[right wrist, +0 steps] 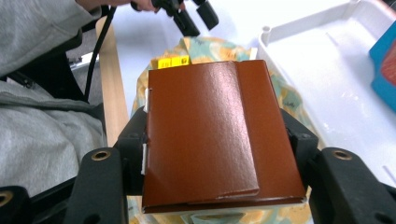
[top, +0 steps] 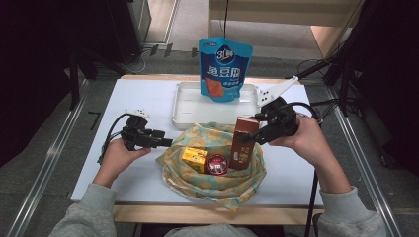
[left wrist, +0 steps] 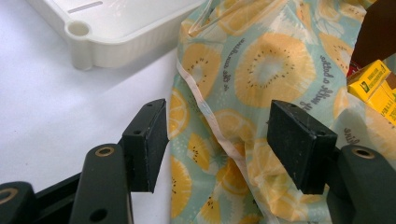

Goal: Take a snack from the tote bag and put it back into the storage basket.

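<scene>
- Presently, a brown carton [top: 244, 143] is gripped near its top by the right gripper [top: 258, 134]; in the right gripper view the carton [right wrist: 210, 135] is seen pressed between both black jaws.
- The carton is held upright over a fruit-patterned cloth [top: 212, 180], its lower end beside a round red tin [top: 217, 164].
- A yellow box [top: 194, 159] is seen lying on the cloth, just left of the tin.
- The left gripper [top: 165, 143] is held at the cloth's left edge, its jaws spread wide with nothing clamped; a fold of cloth [left wrist: 243, 93] lies beyond them.
- A white tray [top: 185, 106] is placed behind the cloth, with a blue snack pouch [top: 225, 69] standing in it.
</scene>
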### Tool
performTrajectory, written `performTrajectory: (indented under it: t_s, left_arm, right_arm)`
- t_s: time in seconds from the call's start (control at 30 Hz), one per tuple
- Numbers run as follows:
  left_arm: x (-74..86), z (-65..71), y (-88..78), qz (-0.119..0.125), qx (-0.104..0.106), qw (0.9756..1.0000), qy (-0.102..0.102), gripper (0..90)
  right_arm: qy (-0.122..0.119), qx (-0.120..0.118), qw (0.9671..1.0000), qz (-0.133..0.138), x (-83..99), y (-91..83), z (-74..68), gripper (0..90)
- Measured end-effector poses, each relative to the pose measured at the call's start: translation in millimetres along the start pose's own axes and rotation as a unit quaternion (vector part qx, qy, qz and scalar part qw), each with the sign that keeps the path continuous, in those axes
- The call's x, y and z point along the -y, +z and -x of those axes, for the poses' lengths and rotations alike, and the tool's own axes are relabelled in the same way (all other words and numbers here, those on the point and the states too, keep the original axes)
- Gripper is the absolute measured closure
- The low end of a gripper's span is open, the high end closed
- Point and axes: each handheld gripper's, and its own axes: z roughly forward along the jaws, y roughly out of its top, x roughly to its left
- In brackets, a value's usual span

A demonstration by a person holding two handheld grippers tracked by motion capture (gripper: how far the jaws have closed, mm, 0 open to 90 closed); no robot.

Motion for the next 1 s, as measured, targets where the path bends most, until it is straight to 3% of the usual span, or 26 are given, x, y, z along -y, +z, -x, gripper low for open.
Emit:
performTrajectory:
  t_s: [0.53, 1.0]
  left_arm:
    - [-0.2, 0.2, -0.2, 0.001, -0.001, 1.0, -0.002, 38.6]
    - [0.0, 0.4, -0.7, 0.002, -0.001, 1.0, -0.004, 38.6]
  right_arm:
    - [-0.003, 0.004, 0.9997, 0.024, -22.4, -34.8, 1.1, 44.0]
    - [-0.005, 0.034, 0.9984, 0.044, -41.6, -65.5, 4.7, 44.2]
